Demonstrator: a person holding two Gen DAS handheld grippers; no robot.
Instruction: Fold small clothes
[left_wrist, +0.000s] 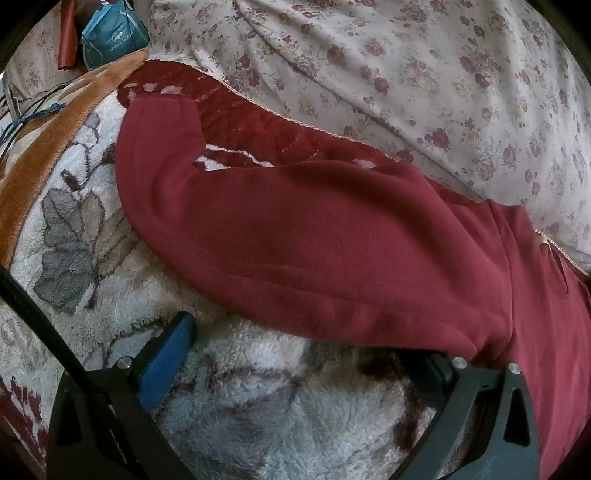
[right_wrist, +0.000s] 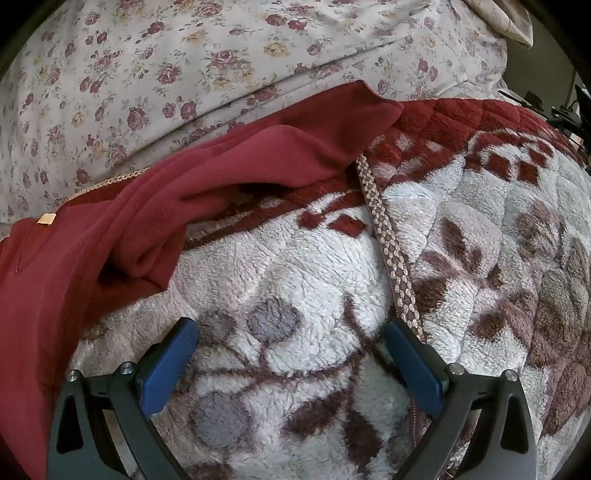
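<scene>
A dark red sweatshirt (left_wrist: 325, 243) lies on a fleecy flowered blanket (left_wrist: 266, 406), one sleeve stretched toward the upper left. My left gripper (left_wrist: 306, 354) is open just below the sleeve's lower edge; its right finger is partly hidden under the red cloth, its left blue pad (left_wrist: 166, 365) rests on the blanket. In the right wrist view the sweatshirt (right_wrist: 110, 236) lies at the left with its other sleeve (right_wrist: 295, 136) bent across the back. My right gripper (right_wrist: 291, 354) is open and empty over the blanket (right_wrist: 295, 280), to the right of the garment.
A pale rose-print bedsheet (left_wrist: 406, 74) lies behind the blanket, also in the right wrist view (right_wrist: 129, 74). A teal bag (left_wrist: 110, 33) and cords sit at the far left. A braided blanket edge (right_wrist: 388, 240) runs beside my right gripper's right finger.
</scene>
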